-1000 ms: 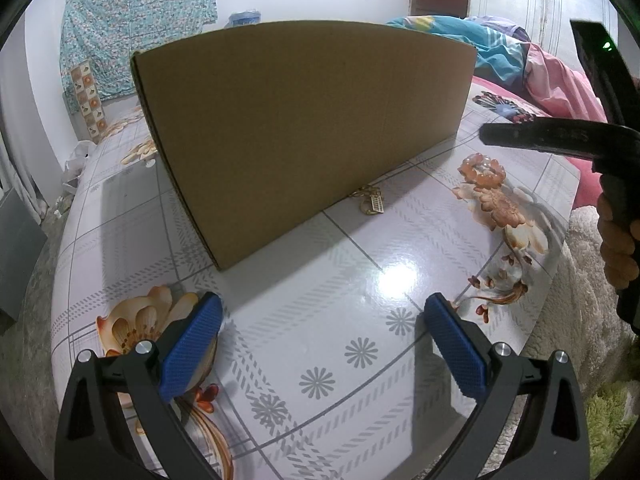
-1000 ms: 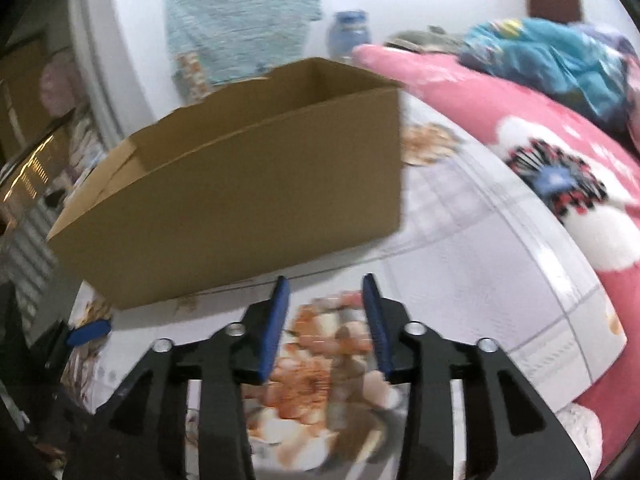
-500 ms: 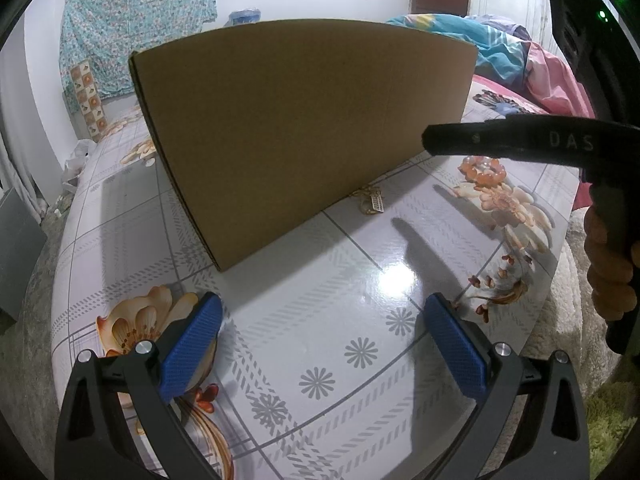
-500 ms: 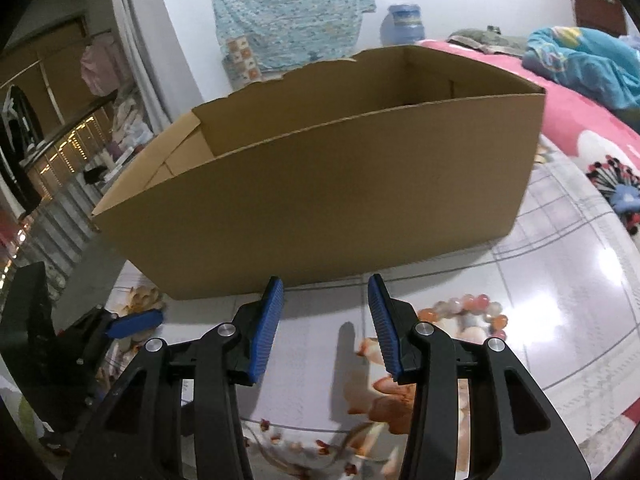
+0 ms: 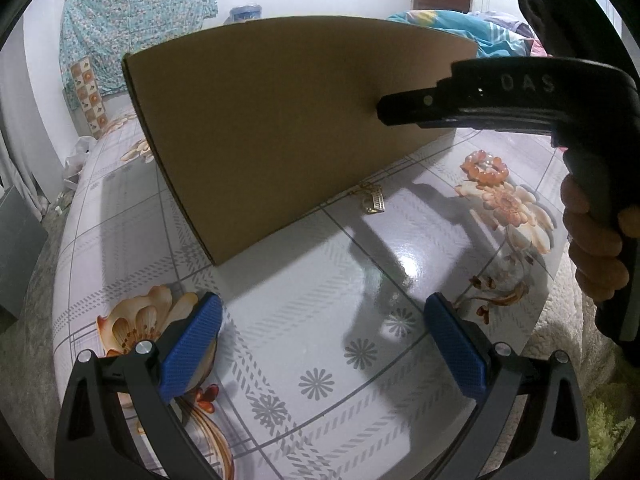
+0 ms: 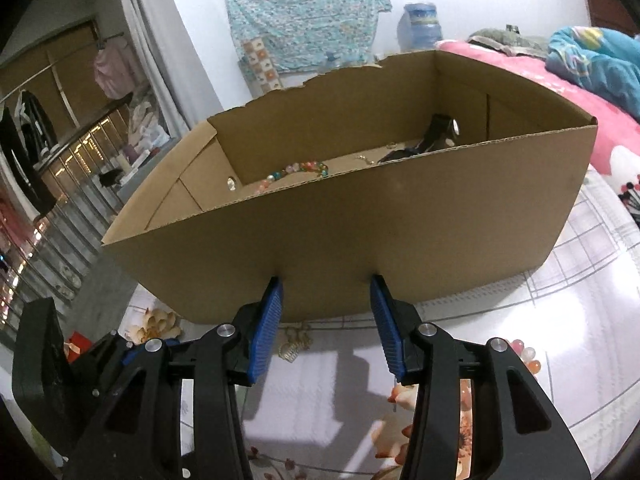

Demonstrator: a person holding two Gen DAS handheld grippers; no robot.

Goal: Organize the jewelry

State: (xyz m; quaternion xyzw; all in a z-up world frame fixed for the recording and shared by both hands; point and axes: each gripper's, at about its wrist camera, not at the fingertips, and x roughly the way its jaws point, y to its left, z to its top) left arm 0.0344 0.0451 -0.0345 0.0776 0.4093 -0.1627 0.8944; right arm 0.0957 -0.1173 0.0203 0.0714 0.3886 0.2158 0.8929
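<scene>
Box (image 6: 360,240) on table (image 5: 304,320). Beads (image 6: 298,170) + watch (image 6: 438,134) in box. Pendant (image 5: 372,200) at box's front foot; bracelet (image 5: 484,168) right of box.

The left wrist view sits low over the near edge of the table (image 5: 280,320), looking forward and down past its own blue fingers (image 5: 192,344) at the outer wall of the cardboard box (image 5: 280,128). The right wrist view sits higher and close to the cardboard box (image 6: 400,232), looking over its rim to the floor inside. Both share the box's near wall, the gold pendant (image 5: 374,200) (image 6: 294,346) at its foot, and the hanging cloth (image 5: 136,20) (image 6: 308,8) on the far wall.
</scene>
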